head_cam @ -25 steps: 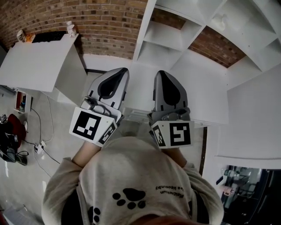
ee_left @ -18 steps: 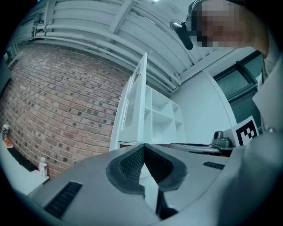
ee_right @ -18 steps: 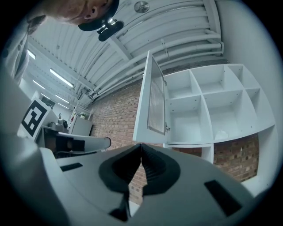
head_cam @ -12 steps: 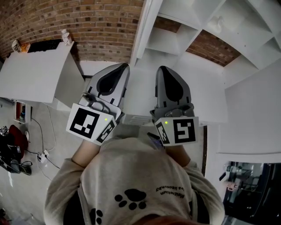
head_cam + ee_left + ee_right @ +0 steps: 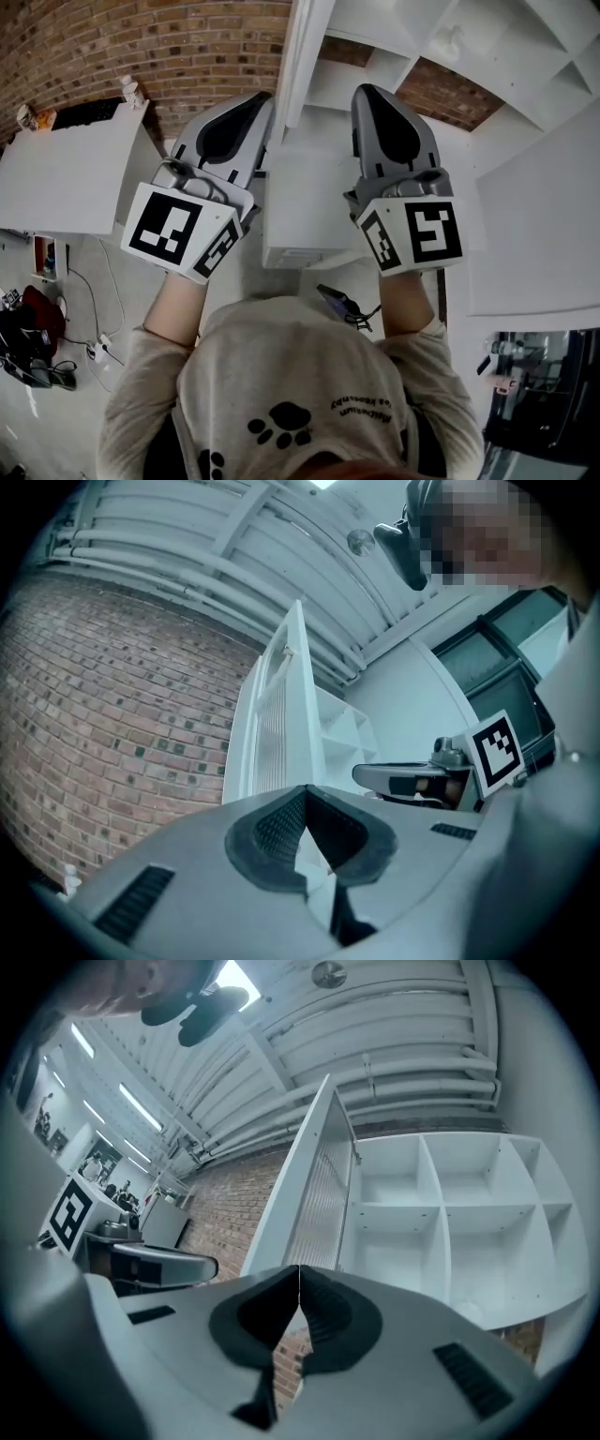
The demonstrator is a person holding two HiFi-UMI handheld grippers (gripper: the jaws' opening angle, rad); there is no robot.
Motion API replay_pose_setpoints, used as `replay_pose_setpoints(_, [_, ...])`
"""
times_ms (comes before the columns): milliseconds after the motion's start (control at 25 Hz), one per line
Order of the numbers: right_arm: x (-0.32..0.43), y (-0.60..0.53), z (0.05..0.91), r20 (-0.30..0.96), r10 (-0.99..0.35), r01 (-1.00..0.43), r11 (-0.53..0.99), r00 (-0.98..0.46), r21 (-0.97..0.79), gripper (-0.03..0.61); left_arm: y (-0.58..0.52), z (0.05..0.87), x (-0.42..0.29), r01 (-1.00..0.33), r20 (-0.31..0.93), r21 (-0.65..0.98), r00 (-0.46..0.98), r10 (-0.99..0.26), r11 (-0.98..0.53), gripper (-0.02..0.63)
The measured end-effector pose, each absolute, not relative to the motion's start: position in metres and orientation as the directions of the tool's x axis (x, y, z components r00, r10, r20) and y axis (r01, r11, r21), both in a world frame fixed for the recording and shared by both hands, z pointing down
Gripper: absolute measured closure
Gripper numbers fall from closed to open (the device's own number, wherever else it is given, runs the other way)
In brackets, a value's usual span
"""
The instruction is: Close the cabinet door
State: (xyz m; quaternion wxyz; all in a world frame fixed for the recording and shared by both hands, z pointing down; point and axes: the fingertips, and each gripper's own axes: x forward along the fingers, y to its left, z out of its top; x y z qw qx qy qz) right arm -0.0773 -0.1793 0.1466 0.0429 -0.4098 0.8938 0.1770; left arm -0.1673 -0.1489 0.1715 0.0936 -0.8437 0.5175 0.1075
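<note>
The white cabinet door [image 5: 302, 47] stands open, edge-on, between my two grippers in the head view. Its ribbed inner panel [image 5: 319, 1194] shows in the right gripper view, hinged to the open white shelves [image 5: 450, 1213]. The left gripper view shows the same door [image 5: 281, 714] from its other side. My left gripper [image 5: 265, 97] is raised left of the door, jaws shut [image 5: 305, 789] with nothing in them. My right gripper [image 5: 366, 89] is raised on the door's right, in front of the shelves, also shut [image 5: 299, 1269] and empty. Neither touches the door.
A brick wall [image 5: 187, 47] runs behind the cabinet. A low white cupboard [image 5: 66, 173] with small items on top stands at the left. Cables and bags lie on the floor [image 5: 37, 337] at lower left. A large white panel [image 5: 534, 225] is at the right.
Both grippers have risen and moved forward towards the cabinet, and now sit higher and larger in the head view, on either side of the open door. Their jaws stayed shut.
</note>
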Motion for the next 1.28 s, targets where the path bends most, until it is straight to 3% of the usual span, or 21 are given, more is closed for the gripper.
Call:
replay_pose_setpoints(480, [-0.099, -0.175, 0.098, -0.242, -0.651, -0.695, 0.679, -0.719, 0.238, 0.565, -0.157, 0.119, -0.165, -0.846, -0.273, -0.092, 0.529, -0.804, -0.525, 0.604])
replay_pose_setpoints(640, [-0.110, -0.171, 0.084, -0.241, -0.630, -0.675, 0.694, -0.738, 0.250, 0.460, -0.158, 0.109, -0.165, -0.830, -0.264, -0.113, 0.556, -0.788, -0.547, 0.604])
replay_pose_setpoints(1280, [-0.143, -0.177, 0.051, -0.242, -0.652, -0.695, 0.671, -0.719, 0.257, 0.414, -0.170, 0.096, -0.158, -0.758, -0.251, -0.109, 0.647, -0.720, -0.643, 0.604])
